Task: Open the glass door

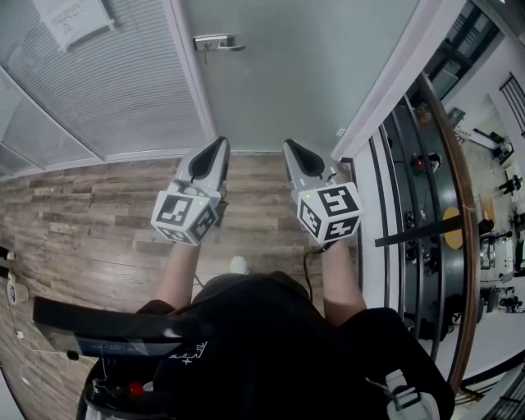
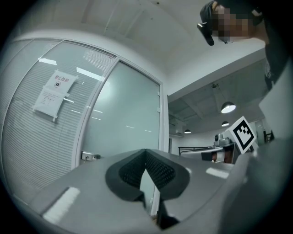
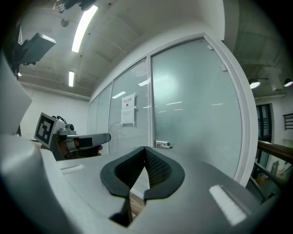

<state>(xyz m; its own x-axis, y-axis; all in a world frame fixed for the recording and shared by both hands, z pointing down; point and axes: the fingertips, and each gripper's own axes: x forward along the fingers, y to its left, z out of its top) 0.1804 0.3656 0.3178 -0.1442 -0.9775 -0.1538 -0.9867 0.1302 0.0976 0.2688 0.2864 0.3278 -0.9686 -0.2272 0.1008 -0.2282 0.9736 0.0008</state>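
The frosted glass door (image 1: 279, 74) stands closed ahead, its silver lever handle (image 1: 215, 42) near its left edge. The same door (image 3: 197, 114) and handle (image 3: 162, 145) show in the right gripper view, and the door (image 2: 126, 119) and handle (image 2: 89, 156) in the left gripper view. My left gripper (image 1: 220, 144) and right gripper (image 1: 289, 147) are held side by side, pointing at the door's foot, both short of it. Each is shut with nothing between its jaws. The handle is well above and beyond both.
Left of the door is a frosted, blinded glass wall (image 1: 98, 82) with a paper notice (image 1: 78, 18). A white door frame (image 1: 394, 82) and a dark railing (image 1: 447, 164) over a lower floor run along the right. Wood flooring (image 1: 90, 221) lies underfoot; cables (image 1: 25, 340) lie at the left.
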